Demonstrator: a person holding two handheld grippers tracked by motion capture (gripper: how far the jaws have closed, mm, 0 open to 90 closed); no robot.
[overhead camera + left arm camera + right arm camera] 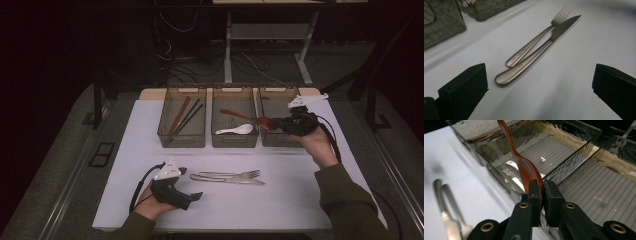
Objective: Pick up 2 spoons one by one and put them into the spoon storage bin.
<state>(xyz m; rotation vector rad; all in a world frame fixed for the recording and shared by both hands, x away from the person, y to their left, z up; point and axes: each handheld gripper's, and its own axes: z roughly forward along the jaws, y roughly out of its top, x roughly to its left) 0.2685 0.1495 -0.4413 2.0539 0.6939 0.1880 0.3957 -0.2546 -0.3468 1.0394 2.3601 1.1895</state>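
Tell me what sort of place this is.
Likely a lab or workshop set up for cutlery sorting: three clear bins on a white-topped table, loose cables on the floor, a desk frame behind.

We see a white desk (135, 150). Along its far edge stand three clear bins (182, 141) side by side. Nearer the front edge, around the middle, a fork (235, 174) and a knife (227, 179) lie touching.

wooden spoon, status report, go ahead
Right gripper shut on wooden spoon, held above middle bin. Left gripper open, empty, near fork and knife. White spoon already in that bin.
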